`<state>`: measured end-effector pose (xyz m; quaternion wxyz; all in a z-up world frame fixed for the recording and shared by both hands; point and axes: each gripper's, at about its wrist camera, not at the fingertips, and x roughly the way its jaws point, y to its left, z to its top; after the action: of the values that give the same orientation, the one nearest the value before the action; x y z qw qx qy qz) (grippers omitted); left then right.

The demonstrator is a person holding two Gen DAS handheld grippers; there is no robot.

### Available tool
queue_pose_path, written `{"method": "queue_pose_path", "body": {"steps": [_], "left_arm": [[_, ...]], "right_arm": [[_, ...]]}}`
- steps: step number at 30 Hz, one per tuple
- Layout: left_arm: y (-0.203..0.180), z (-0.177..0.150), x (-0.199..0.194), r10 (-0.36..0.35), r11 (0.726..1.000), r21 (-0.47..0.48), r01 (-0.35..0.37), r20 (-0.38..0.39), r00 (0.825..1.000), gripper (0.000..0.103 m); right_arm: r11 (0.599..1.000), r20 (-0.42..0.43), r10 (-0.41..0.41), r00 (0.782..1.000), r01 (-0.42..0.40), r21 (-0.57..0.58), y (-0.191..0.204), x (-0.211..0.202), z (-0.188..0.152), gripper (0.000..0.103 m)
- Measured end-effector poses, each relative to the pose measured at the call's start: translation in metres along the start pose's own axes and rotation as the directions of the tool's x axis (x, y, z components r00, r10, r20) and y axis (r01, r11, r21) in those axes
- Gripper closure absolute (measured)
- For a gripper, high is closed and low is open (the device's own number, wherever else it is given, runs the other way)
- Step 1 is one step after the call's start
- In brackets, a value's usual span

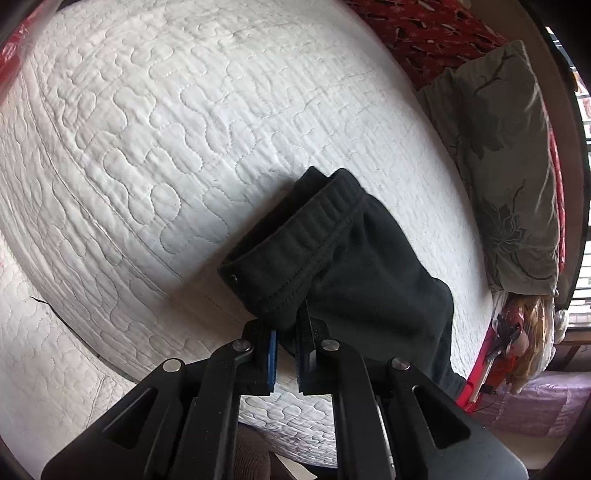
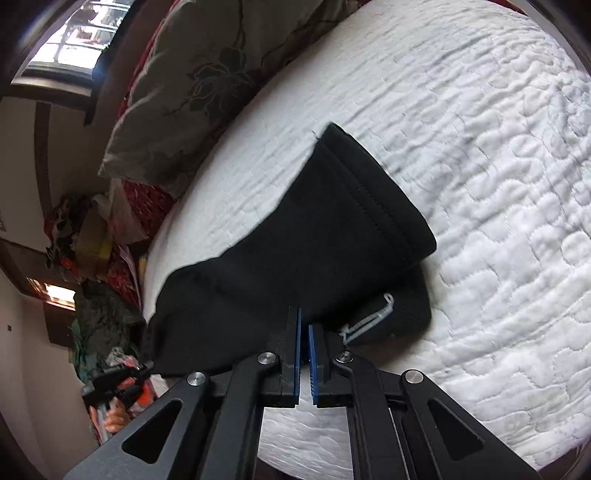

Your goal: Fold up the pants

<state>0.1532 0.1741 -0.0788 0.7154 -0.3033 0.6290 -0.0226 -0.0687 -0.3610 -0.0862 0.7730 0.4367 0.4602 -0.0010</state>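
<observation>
Black pants (image 1: 351, 266) lie on a white quilted bed (image 1: 166, 147). In the left wrist view my left gripper (image 1: 286, 332) is shut on the ribbed waistband end, which lifts off the quilt. In the right wrist view my right gripper (image 2: 304, 332) is shut on the pants (image 2: 295, 251) near the hemmed leg cuffs, which lie stacked on the bed (image 2: 498, 184). A white drawstring (image 2: 369, 317) shows just right of the right fingers. The rest of the pants hangs down over the bed's near edge.
A grey floral pillow (image 1: 506, 166) lies at the head of the bed over a red patterned cover (image 1: 424, 33); the pillow also shows in the right wrist view (image 2: 192, 81). Cluttered clothes and bags (image 2: 96, 258) sit beside the bed. A window (image 2: 77, 40) lies beyond.
</observation>
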Motion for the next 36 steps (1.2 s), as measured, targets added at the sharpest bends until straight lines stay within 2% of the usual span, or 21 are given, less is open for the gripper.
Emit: {"method": "queue_pose_path", "body": {"steps": [4,7,9,11,13,18,23,25,26,28,29,30,31,33,36], "left_arm": [[0.003,-0.005,-0.011,-0.037,0.999,0.025,0.037,0.001,0.999,0.097],[0.008,-0.014,-0.034,-0.068,0.995,0.075,0.065,0.033,0.997,0.089],[0.011,-0.024,-0.044,-0.085,0.993,0.087,0.081,0.049,0.995,0.069],[0.015,-0.036,-0.049,-0.109,0.990,0.099,0.102,0.065,0.992,0.055],[0.011,-0.044,-0.041,-0.129,0.986,0.112,0.121,0.068,0.989,0.052],[-0.005,-0.045,-0.002,-0.104,0.991,0.089,0.103,0.006,0.995,0.052],[-0.009,-0.037,0.016,-0.065,0.996,0.054,0.064,0.006,0.998,0.052],[-0.011,-0.035,0.022,-0.046,0.998,0.036,0.046,0.005,0.999,0.052],[-0.010,-0.033,0.025,-0.036,0.999,0.023,0.036,0.007,0.999,0.053],[-0.009,-0.030,0.028,-0.024,1.000,-0.012,0.024,0.005,1.000,0.060],[-0.009,-0.029,0.027,-0.014,1.000,-0.027,0.014,0.010,1.000,0.072],[-0.009,-0.027,0.026,-0.021,0.999,-0.031,0.021,0.010,1.000,0.085],[-0.008,-0.027,0.024,-0.039,0.999,-0.036,0.039,0.002,0.999,0.089],[-0.007,-0.031,0.017,-0.055,0.998,-0.031,0.054,-0.008,0.998,0.091],[-0.012,-0.046,0.016,-0.037,0.999,0.032,0.038,-0.016,0.999,0.091]], "right_arm": [[0.999,-0.003,-0.038,0.999,0.038,0.003,-0.002,-0.007,-0.004,0.094],[1.000,-0.001,0.014,1.000,-0.014,0.015,0.000,-0.025,-0.005,0.085],[0.999,0.047,0.032,0.998,-0.033,0.026,-0.005,-0.045,-0.005,0.064],[0.998,0.097,0.028,0.995,-0.034,0.053,-0.011,-0.059,-0.006,0.056],[0.995,0.108,0.033,0.994,-0.043,0.089,-0.018,-0.064,-0.007,0.053],[0.982,0.070,0.040,0.997,-0.052,0.182,-0.031,-0.039,-0.007,0.053],[0.947,0.040,0.107,0.993,-0.114,0.302,-0.039,-0.007,-0.006,0.053],[0.923,0.060,0.131,0.990,-0.143,0.358,-0.043,0.001,-0.006,0.052],[0.907,0.096,0.142,0.985,-0.169,0.386,-0.045,0.002,-0.005,0.052],[0.895,0.158,0.119,0.980,-0.175,0.411,-0.049,0.001,-0.003,0.053],[0.897,0.163,0.109,0.981,-0.168,0.410,-0.052,0.003,0.000,0.062],[0.903,0.159,0.094,0.983,-0.151,0.402,-0.053,0.005,0.004,0.091],[0.910,0.151,0.084,0.985,-0.137,0.391,-0.053,0.005,0.007,0.094],[0.925,0.163,0.085,0.983,-0.139,0.355,-0.046,-0.003,0.012,0.094],[0.982,0.224,0.072,0.972,-0.109,0.156,-0.017,-0.039,0.016,0.094]]}}
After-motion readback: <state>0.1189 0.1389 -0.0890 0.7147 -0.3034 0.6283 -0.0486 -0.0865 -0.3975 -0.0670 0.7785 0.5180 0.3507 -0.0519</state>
